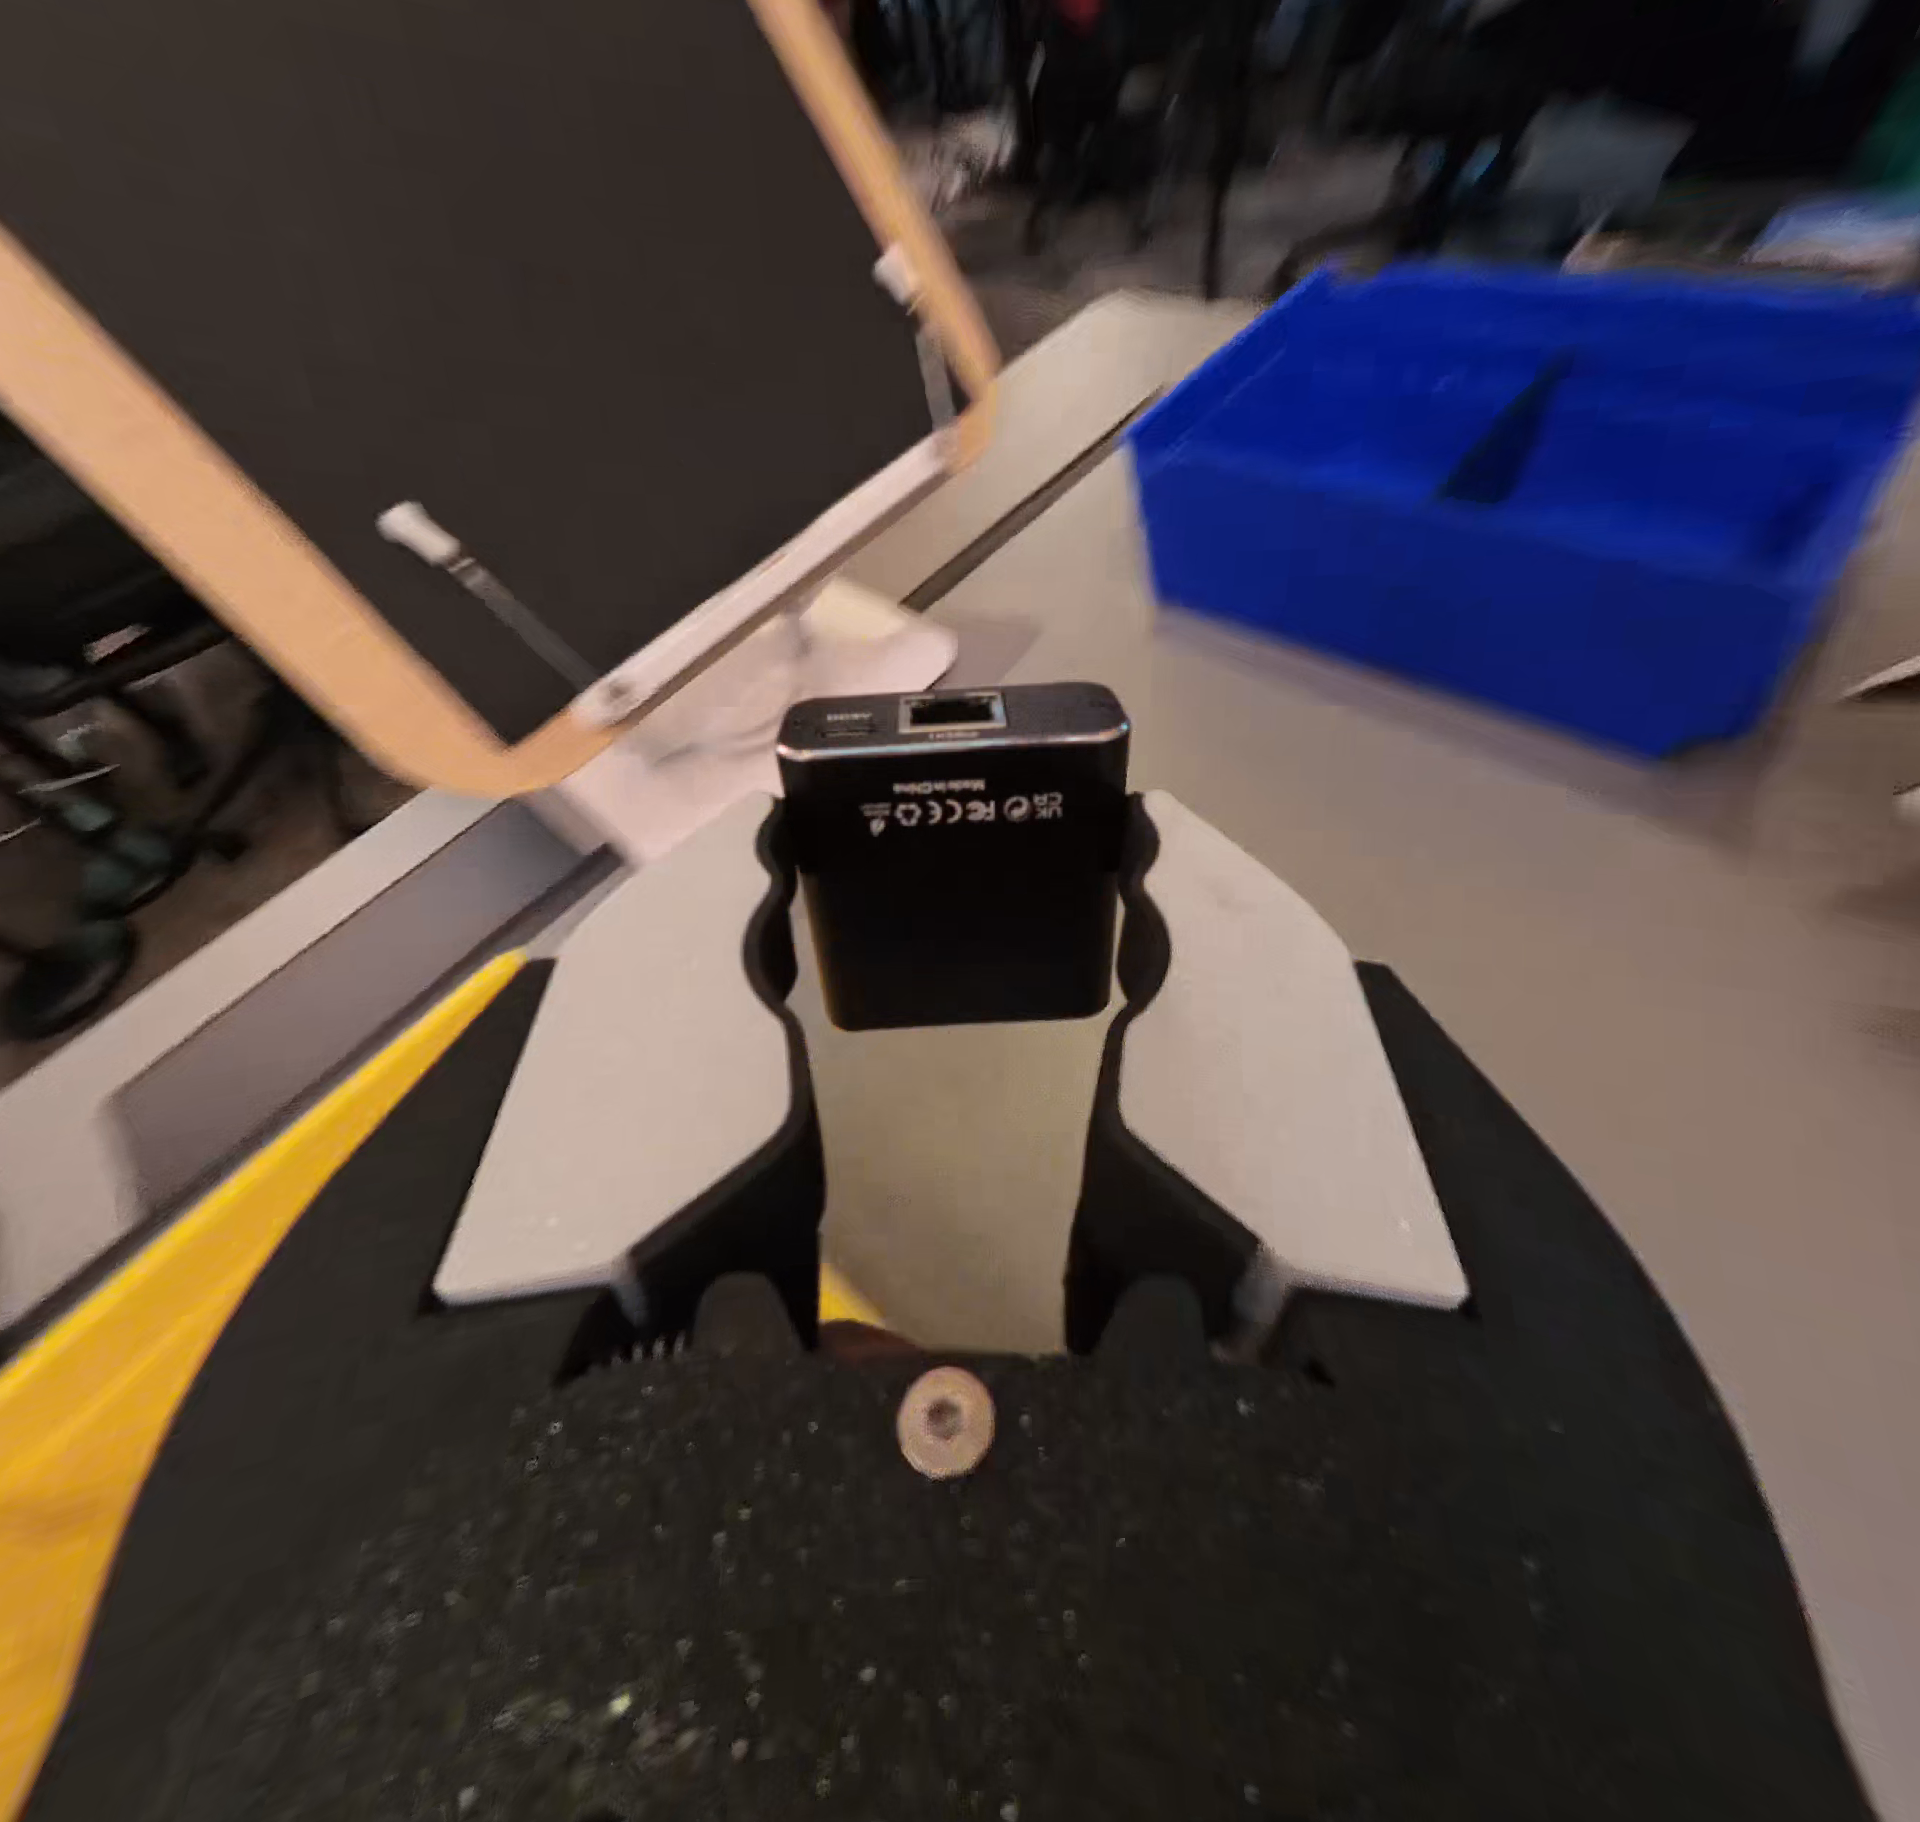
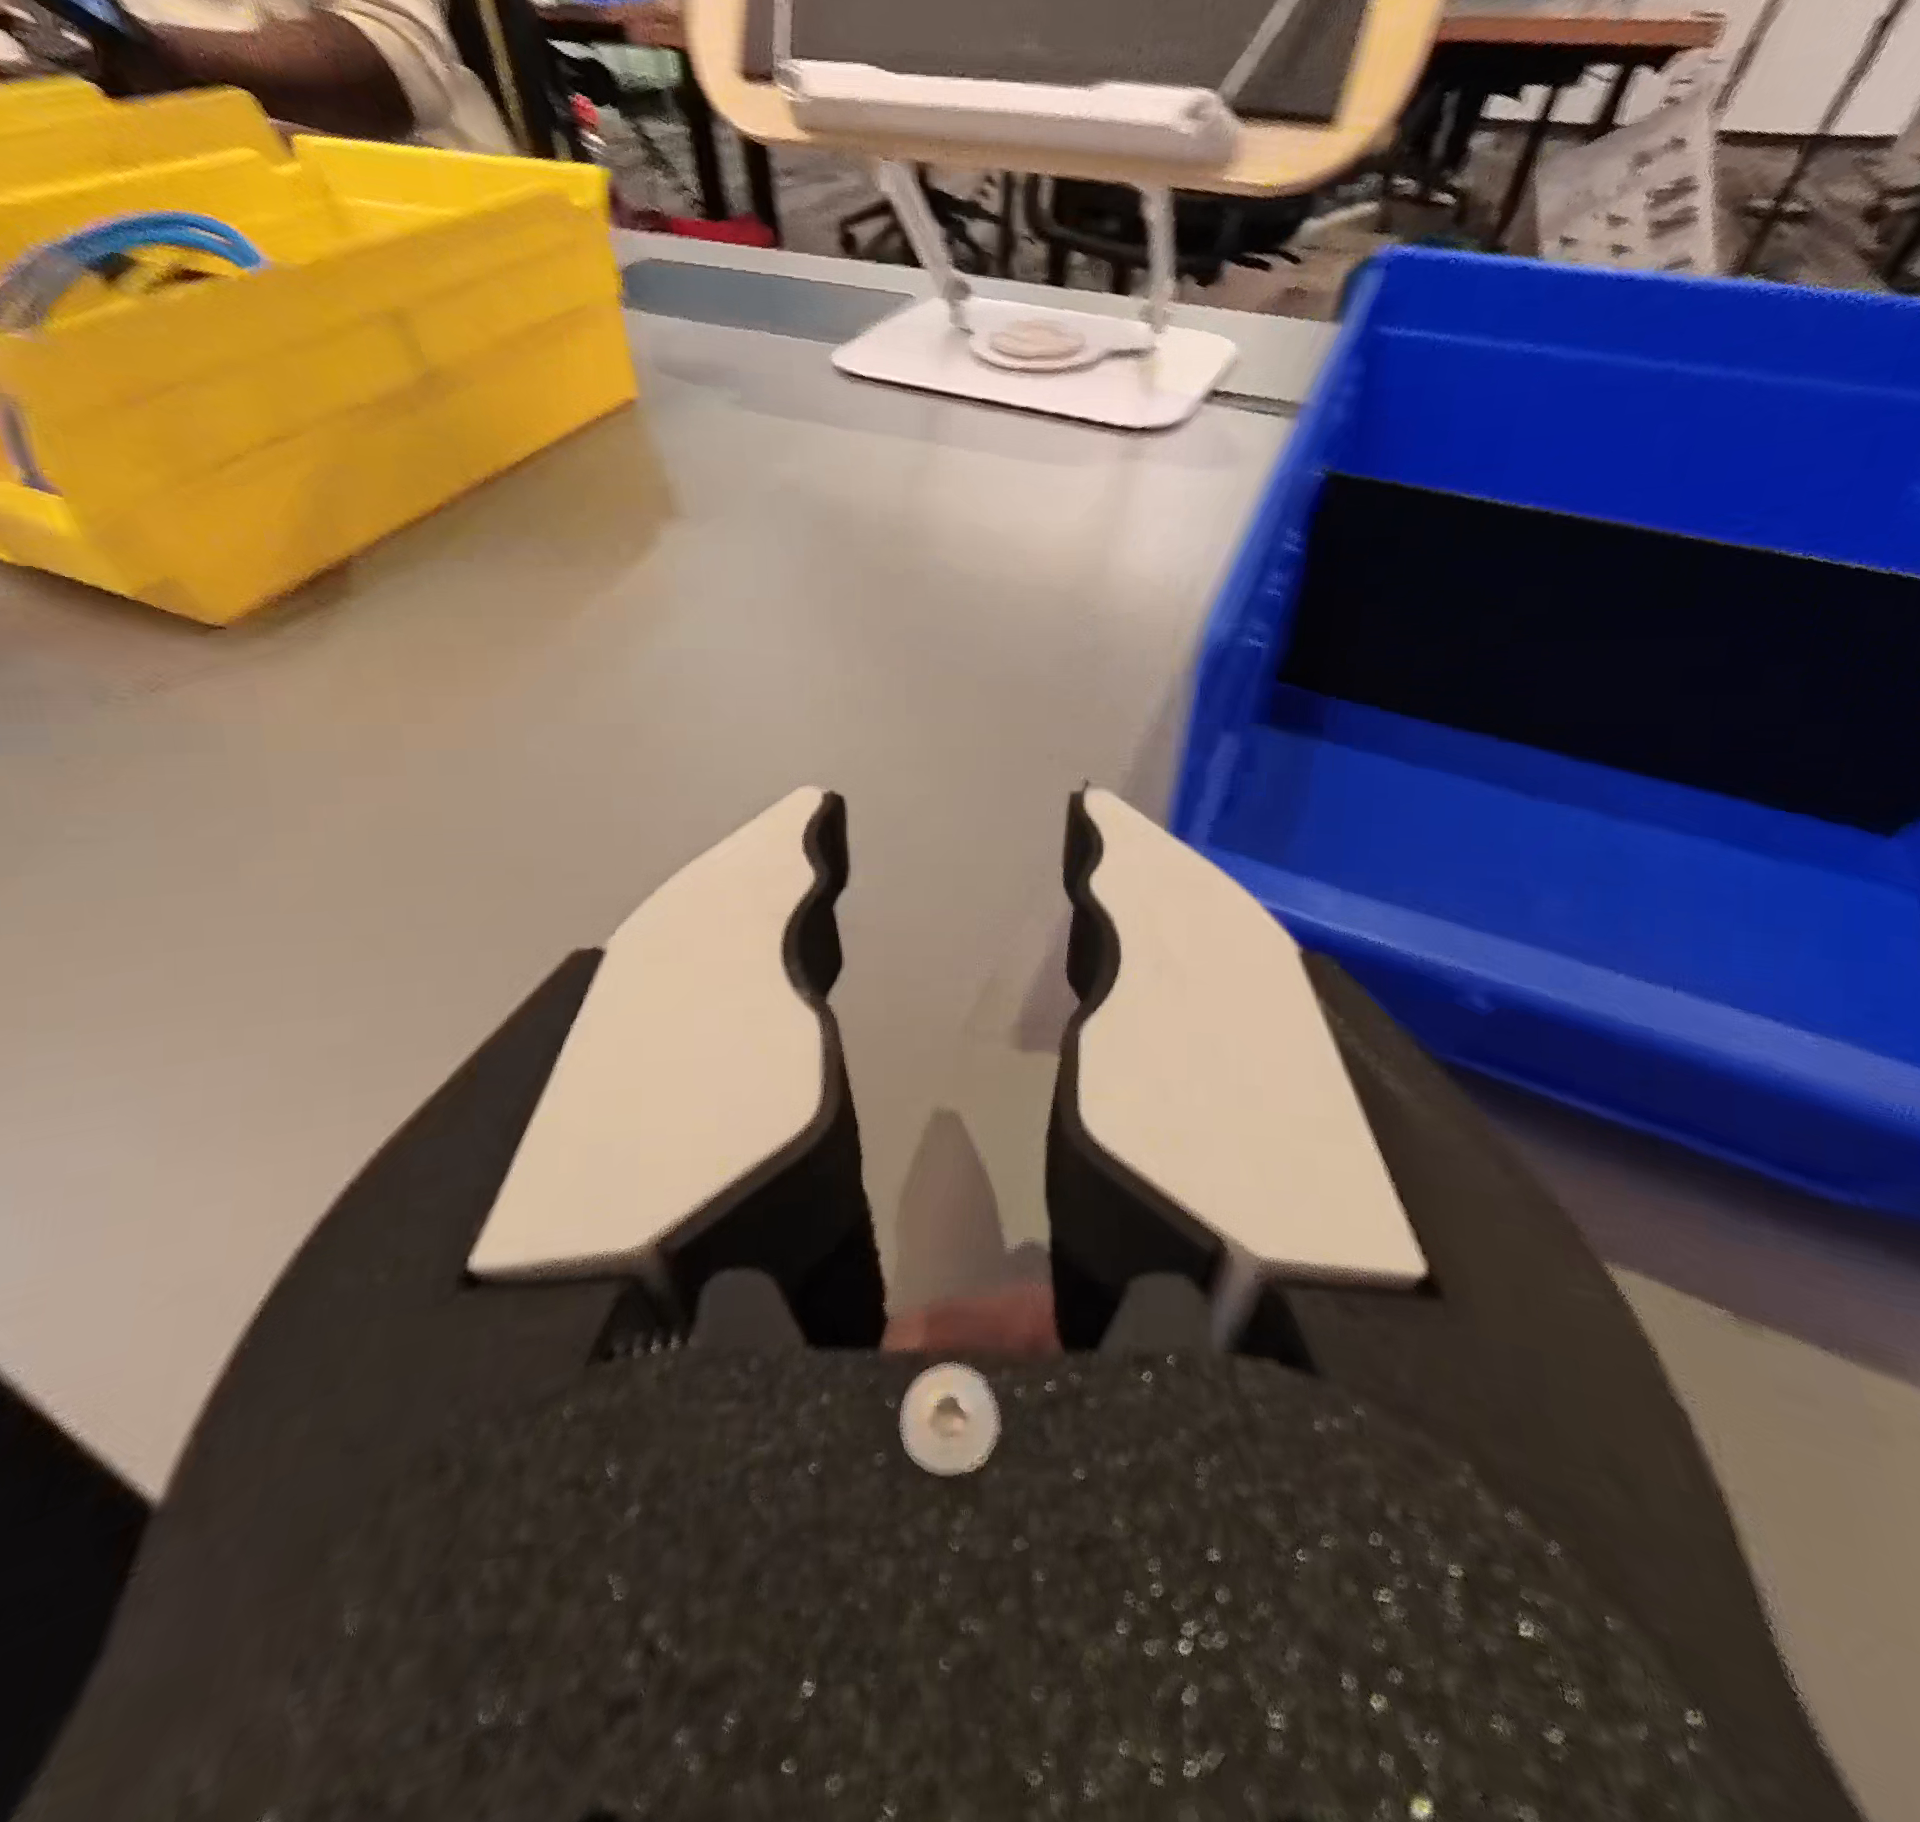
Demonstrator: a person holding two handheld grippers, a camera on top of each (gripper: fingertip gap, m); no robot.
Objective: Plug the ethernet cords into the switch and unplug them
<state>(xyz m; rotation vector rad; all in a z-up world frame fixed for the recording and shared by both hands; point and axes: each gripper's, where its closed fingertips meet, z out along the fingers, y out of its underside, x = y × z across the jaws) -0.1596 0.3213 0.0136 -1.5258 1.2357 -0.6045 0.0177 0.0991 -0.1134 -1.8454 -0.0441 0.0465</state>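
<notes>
- Two fingers of my left gripper (image 1: 951, 827) clamp the switch (image 1: 954, 863), port end facing away from me.
- My right gripper (image 2: 956, 837) is parted, empty, over the bench (image 2: 520, 785).
- Cords (image 2: 156, 250) lie in the yellow bin (image 2: 312, 422), far-left of it.

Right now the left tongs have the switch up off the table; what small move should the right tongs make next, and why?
Probably swing the right tongs left toward the yellow bin for a cord. They are open and empty, blue cable loops show in that bin, and the switch in the left tongs has an empty port facing away.
</notes>
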